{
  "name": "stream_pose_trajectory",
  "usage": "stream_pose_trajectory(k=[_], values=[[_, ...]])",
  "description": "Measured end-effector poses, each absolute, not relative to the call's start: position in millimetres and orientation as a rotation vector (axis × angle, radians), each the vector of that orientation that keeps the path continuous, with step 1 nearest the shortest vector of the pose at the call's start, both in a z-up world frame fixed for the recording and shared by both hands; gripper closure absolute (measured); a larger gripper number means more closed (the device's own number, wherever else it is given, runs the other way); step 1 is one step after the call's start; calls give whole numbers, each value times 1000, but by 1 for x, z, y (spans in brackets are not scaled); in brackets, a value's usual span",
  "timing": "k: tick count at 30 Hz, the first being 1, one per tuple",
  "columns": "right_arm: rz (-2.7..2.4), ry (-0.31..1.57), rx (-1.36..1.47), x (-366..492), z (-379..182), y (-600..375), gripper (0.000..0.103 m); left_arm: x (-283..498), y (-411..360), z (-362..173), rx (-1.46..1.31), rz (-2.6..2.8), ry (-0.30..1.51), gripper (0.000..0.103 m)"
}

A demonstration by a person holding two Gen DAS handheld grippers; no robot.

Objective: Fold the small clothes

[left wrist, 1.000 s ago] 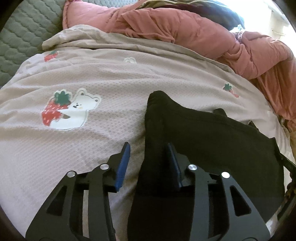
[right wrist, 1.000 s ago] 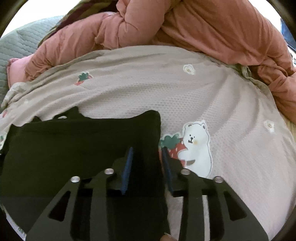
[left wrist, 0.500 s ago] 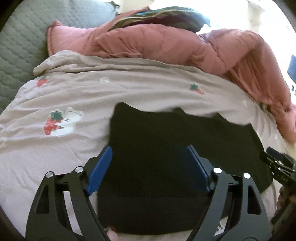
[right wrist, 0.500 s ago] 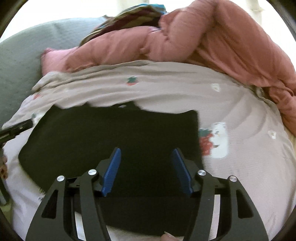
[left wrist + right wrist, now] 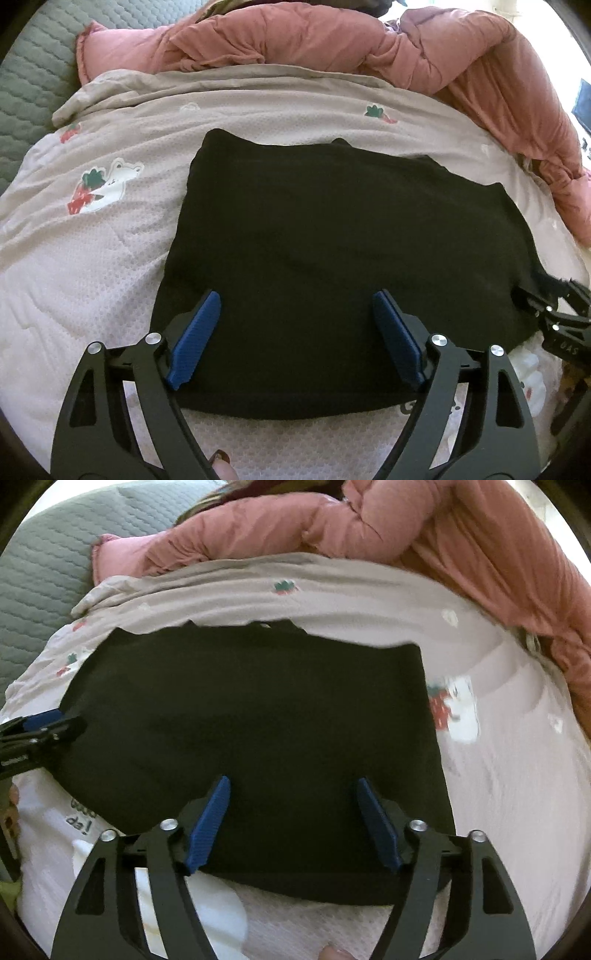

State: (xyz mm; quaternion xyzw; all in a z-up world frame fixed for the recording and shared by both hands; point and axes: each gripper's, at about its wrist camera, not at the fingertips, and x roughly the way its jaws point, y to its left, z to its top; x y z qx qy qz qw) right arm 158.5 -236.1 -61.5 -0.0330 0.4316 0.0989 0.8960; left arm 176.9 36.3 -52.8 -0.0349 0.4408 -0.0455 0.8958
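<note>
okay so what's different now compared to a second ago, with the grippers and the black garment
Both grippers let go: the left gripper and right gripper were closed on the side edges of the black garment; their jaws have just been opening and both drew back toward its near edge. The garment lies flat as before on the bear-print blanket.

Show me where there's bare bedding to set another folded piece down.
Free: beige printed blanket left of the folded black garment, and the strip between the garment and the rumpled pink quilt. Crowded: the garment's near edge, where both open tools hover.
</note>
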Motion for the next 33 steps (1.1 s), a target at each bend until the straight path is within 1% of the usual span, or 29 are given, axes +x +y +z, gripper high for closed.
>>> stream_pose_trajectory(k=[4, 8, 11, 13, 15, 18, 20, 33], values=[[212, 902, -28, 157, -68, -241, 30, 178, 36, -57, -75, -97, 918, 25], [211, 892, -26, 155, -62, -240, 28, 175, 38, -51, -88, -105, 914, 25], [222, 880, -2, 150, -56, -244, 18, 172, 41, -48, -96, -113, 916, 24], [230, 868, 6, 144, -52, -244, 17, 170, 43, -45, -102, -115, 916, 22], [235, 859, 4, 140, -49, -243, 12, 167, 45, -41, -112, -121, 908, 17], [246, 841, -1, 136, -42, -241, 11, 163, 47, -35, -112, -122, 892, 16], [250, 830, -11, 133, -37, -238, 9, 162, 50, -33, -113, -117, 886, 10], [330, 744, -96, 116, -11, -197, 7, 161, 89, -16, -159, -24, 837, 10]])
